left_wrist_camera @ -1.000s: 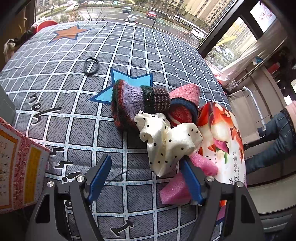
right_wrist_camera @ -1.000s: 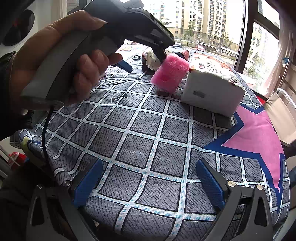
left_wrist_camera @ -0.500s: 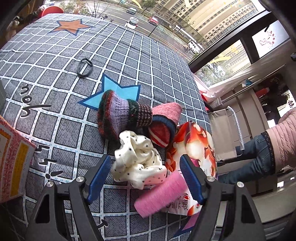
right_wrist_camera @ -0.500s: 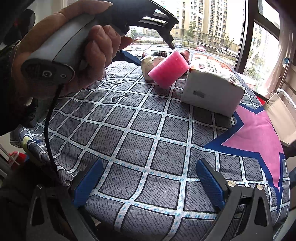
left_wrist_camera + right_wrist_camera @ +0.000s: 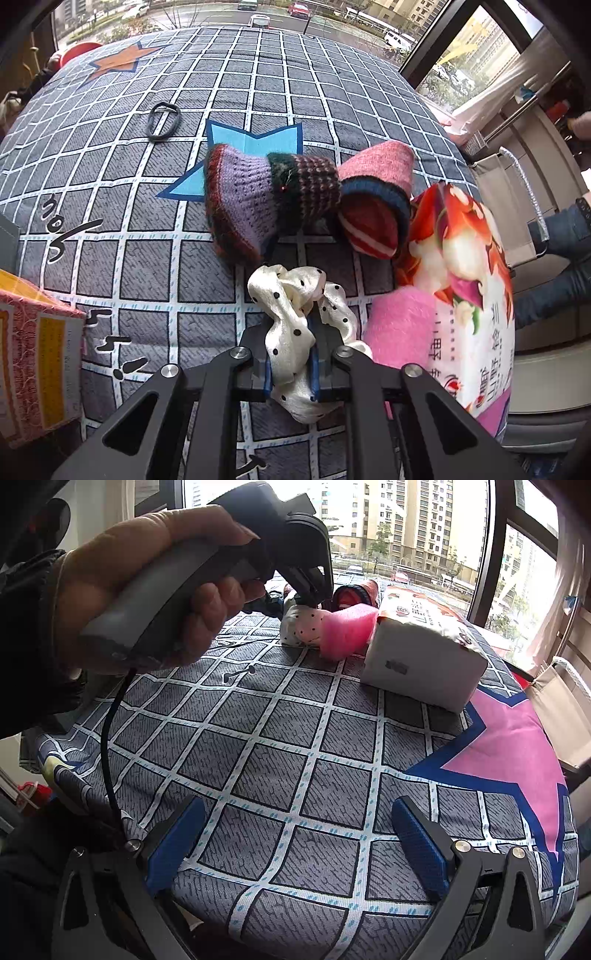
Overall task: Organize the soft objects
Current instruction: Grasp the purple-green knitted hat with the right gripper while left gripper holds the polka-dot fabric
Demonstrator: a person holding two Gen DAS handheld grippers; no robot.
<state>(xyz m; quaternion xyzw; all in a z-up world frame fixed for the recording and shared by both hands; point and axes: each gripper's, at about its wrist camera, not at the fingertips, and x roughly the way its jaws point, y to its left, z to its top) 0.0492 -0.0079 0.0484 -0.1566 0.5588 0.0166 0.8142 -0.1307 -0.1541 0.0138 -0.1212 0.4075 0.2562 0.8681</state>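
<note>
Closed now where a moment ago stood wide apart: left gripper (image 5: 291, 363), clamped on the white polka-dot scrunchie (image 5: 295, 325), fabric bunched between the blue pads and spilling out ahead and below. Pinched near the middle of the ruffle, with the rest of the loop reaching forward toward the knitted hat (image 5: 266, 195) just beyond. Sits low on the grid-patterned bedspread (image 5: 147, 266), just beside the pink foam roll (image 5: 402, 325) to its right, which in turn leans against the printed tissue pack (image 5: 465, 288). Looks snug enough for a lift, though cannot tell whether the far end of the loop touches the foam. Seen from the right wrist view, same clamp over the dotted fabric, left hand (image 5: 155, 590) wrapped round the handle. Right gripper (image 5: 295, 843) hangs over bare bedspread at the near edge, jaws spread wide, nothing between them, well apart from the pile. Black hair tie (image 5: 162, 122) lies alone farther off, nearer the left side
</note>
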